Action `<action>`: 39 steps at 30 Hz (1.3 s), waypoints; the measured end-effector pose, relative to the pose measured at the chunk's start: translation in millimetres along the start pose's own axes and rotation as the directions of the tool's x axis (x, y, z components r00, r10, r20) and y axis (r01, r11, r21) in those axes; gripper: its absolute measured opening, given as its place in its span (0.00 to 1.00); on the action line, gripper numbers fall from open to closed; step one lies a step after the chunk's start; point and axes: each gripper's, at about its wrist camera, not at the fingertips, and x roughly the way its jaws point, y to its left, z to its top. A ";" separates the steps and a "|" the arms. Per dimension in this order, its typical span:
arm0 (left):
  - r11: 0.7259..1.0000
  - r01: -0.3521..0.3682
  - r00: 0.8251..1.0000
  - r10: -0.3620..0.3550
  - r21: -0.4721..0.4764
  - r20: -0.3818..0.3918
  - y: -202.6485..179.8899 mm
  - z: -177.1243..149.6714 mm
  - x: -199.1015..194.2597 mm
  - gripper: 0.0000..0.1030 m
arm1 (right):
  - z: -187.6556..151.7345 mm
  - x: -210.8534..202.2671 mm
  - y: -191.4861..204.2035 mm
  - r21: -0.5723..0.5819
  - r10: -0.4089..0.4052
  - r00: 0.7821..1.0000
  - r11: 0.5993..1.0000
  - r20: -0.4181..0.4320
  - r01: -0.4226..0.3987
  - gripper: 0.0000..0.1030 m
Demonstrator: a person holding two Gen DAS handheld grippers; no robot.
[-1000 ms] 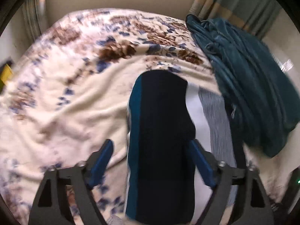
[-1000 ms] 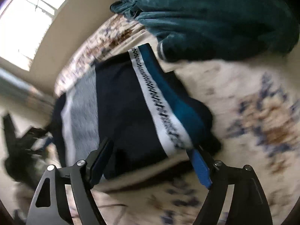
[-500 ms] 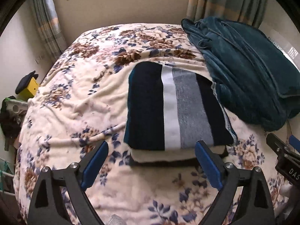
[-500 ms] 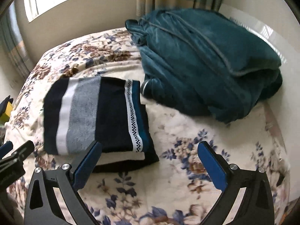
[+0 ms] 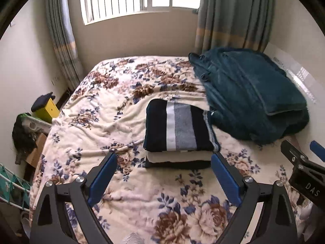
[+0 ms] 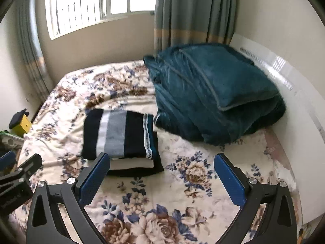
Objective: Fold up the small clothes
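A folded navy garment with white and grey stripes lies on top of a small stack of folded clothes, over a cream piece and a dark one, on the floral bed cover. It also shows in the right wrist view. My left gripper is open and empty, held back from the stack's near edge. My right gripper is open and empty, near and a little right of the stack. The right gripper also shows at the right edge of the left wrist view.
A bulky folded teal blanket lies on the bed right of the stack, touching it. A wall and window with curtains stand behind the bed. A yellow box and clutter sit beside the bed's left edge.
Both grippers have let go of the striped garment and pulled back and up from the stack. The garment now lies folded on the stack.
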 end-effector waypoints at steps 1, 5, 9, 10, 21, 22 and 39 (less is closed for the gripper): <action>1.000 0.001 1.000 -0.001 0.004 0.009 -0.5 -1.3 -14.9 0.91 | 0.4 -16.6 -1.1 -0.003 0.004 1.000 1.000 0.010 -0.004 1.00; 1.000 -0.001 0.999 0.001 0.008 0.039 -2.1 -9.0 -73.7 0.91 | -2.4 -89.6 -9.6 0.000 0.029 0.998 1.000 0.047 -0.029 1.00; 1.000 0.000 0.998 0.001 -0.007 0.067 -2.8 -16.8 -120.1 0.91 | -7.7 -148.7 -15.9 -0.012 0.046 0.996 0.999 0.075 -0.045 1.00; 1.000 -0.007 0.997 0.007 -0.008 0.076 -3.4 -18.8 -132.5 0.91 | -9.4 -161.7 -17.6 -0.017 0.049 0.995 0.999 0.083 -0.048 1.00; 0.999 -0.005 0.992 0.012 -0.054 0.126 -7.9 -44.2 -213.8 0.91 | -26.3 -276.5 -40.3 -0.068 0.080 0.985 0.995 0.152 -0.070 1.00; 0.999 -0.007 0.991 0.013 -0.052 0.129 -9.1 -46.5 -218.0 0.91 | -27.9 -282.4 -41.0 -0.072 0.079 0.984 0.995 0.159 -0.068 1.00; 0.995 -0.066 0.979 0.077 -0.069 0.187 -13.5 -62.6 -257.0 1.00 | -34.1 -318.8 -58.0 -0.091 0.101 0.976 0.992 0.191 -0.085 1.00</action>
